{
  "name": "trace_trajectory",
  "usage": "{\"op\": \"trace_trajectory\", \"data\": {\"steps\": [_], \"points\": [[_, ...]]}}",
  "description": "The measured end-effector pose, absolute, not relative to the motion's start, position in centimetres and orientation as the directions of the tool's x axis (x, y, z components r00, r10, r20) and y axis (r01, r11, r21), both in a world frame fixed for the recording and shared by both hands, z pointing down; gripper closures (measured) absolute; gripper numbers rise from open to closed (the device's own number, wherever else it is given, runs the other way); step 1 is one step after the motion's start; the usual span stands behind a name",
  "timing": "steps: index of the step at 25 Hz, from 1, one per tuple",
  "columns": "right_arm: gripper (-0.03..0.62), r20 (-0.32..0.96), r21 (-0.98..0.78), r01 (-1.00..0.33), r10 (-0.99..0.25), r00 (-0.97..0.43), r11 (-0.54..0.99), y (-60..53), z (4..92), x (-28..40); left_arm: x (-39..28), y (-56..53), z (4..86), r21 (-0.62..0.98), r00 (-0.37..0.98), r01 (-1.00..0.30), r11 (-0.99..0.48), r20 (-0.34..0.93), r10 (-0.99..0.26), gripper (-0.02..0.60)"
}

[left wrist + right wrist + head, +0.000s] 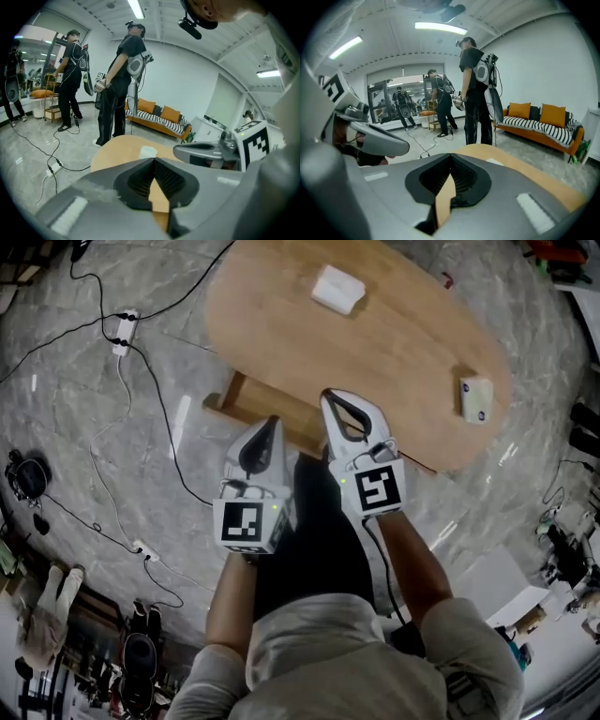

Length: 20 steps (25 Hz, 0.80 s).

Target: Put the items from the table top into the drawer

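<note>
An oval wooden table (394,343) stands in front of me. A white box (337,289) lies at its far side, also visible in the left gripper view (148,151). A small white item with blue dots (476,399) lies near the table's right end. My left gripper (273,420) hovers just short of the table's near edge, jaws closed together with nothing in them (153,160). My right gripper (330,395) is beside it, tips over the near edge, shut and empty (451,157). I cannot make out a drawer.
Cables and a power strip (122,332) run over the marble floor to the left. Wooden legs (246,399) show under the table. Several people (119,84) stand beyond the table, with an orange sofa (161,117) against the back wall. Bags and shoes (28,474) lie at the left.
</note>
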State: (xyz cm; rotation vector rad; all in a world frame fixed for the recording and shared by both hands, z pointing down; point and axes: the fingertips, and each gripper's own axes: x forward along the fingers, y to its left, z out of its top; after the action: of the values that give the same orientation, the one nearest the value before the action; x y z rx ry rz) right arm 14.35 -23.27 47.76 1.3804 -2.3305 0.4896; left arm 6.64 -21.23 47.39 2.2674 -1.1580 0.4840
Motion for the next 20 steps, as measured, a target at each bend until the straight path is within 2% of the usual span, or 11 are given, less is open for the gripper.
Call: {"op": "trace_trajectory", "data": {"steps": [10,16,17,19,20], "points": [[0.586,0.545,-0.13,-0.921,-0.749,-0.377,0.368,-29.1,55.7,17.9,11.1,-27.4,56.1,0.322,0.583,-0.808,-0.493,0.56,-0.589,0.561],[0.585,0.582,-0.103,-0.94,-0.747,-0.322,0.325,-31.7,60.0,20.2,13.4,-30.0,60.4,0.352,0.608,-0.785,-0.509,0.595,-0.526,0.561],[0.576,0.593,-0.098,-0.94,-0.74,-0.318,0.326,-32.1,60.6,20.4,13.7,-30.2,61.1,0.361,0.611,-0.783,-0.507,0.6,-0.516,0.561],[0.475,0.624,-0.072,-0.94,-0.72,-0.303,0.334,-32.9,61.8,20.9,14.3,-30.5,62.2,0.37,0.61,-0.783,-0.5,0.614,-0.501,0.561],[0.468,0.639,-0.052,-0.941,-0.713,-0.289,0.335,-33.2,62.4,21.3,14.5,-30.6,62.7,0.371,0.606,-0.786,-0.495,0.621,-0.497,0.561]]}}
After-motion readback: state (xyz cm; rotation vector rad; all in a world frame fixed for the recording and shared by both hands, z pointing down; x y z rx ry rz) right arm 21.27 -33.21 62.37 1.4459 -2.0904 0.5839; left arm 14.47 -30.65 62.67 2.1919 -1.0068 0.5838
